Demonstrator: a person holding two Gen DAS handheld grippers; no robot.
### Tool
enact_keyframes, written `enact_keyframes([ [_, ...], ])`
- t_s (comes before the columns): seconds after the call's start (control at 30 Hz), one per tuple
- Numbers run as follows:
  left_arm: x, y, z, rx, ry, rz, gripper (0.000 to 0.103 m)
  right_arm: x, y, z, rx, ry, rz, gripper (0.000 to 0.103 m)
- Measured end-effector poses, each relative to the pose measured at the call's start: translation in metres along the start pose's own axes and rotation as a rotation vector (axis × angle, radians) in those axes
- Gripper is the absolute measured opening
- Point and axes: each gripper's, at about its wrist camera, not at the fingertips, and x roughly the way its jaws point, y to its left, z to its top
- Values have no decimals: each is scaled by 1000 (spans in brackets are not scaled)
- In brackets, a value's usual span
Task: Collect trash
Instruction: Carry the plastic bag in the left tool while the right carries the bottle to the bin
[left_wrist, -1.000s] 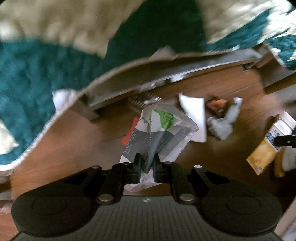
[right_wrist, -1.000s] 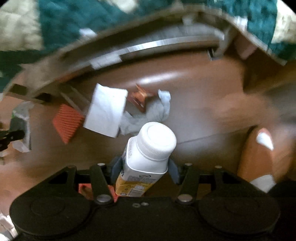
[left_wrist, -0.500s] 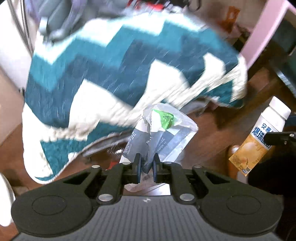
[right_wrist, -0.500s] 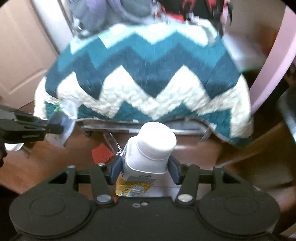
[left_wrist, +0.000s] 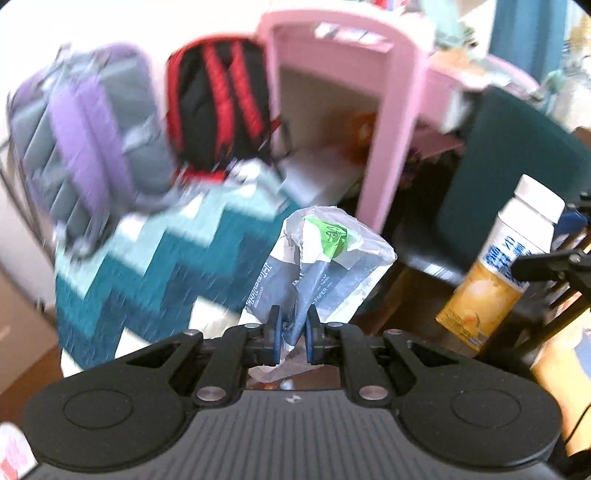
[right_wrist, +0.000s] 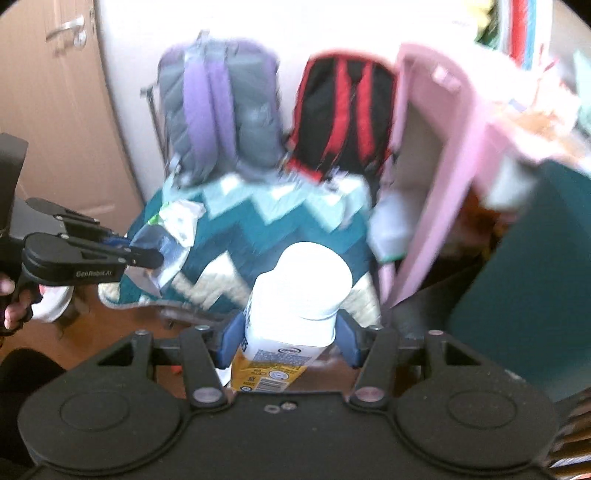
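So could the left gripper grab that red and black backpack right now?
Probably not: the left gripper is shut on a crumpled plastic wrapper, and the backpack hangs well beyond it, past the zigzag blanket.

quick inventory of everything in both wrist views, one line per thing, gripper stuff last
plastic wrapper: 1, clear and grey-blue with a green patch, pinched in the left hand-held gripper
drink bottle: 1, white cap, yellow-orange label, clamped in the right hand-held gripper
zigzag blanket: 1, teal and cream, draped below the backpacks
purple backpack: 1, purple and grey, against the white wall
black backpack: 1, black with red straps, right of the purple one
pink furniture: 1, pink frame, right of the backpacks
door: 1, tan, far left
left hand-held gripper: 1, black, shut on the wrapper
right hand-held gripper: 1, black, shut on the bottle
hand: 1, on the left gripper's handle
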Motion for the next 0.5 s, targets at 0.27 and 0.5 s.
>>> enact_keyframes([
  [0.27,-45,-87,85,115,-142,-51,11,-90,-61,33,-8,-129,-149,53],
  [0.5,-63,-166,149,220,-251,-83,11,-141,-115,47,26,-191,-257,53],
])
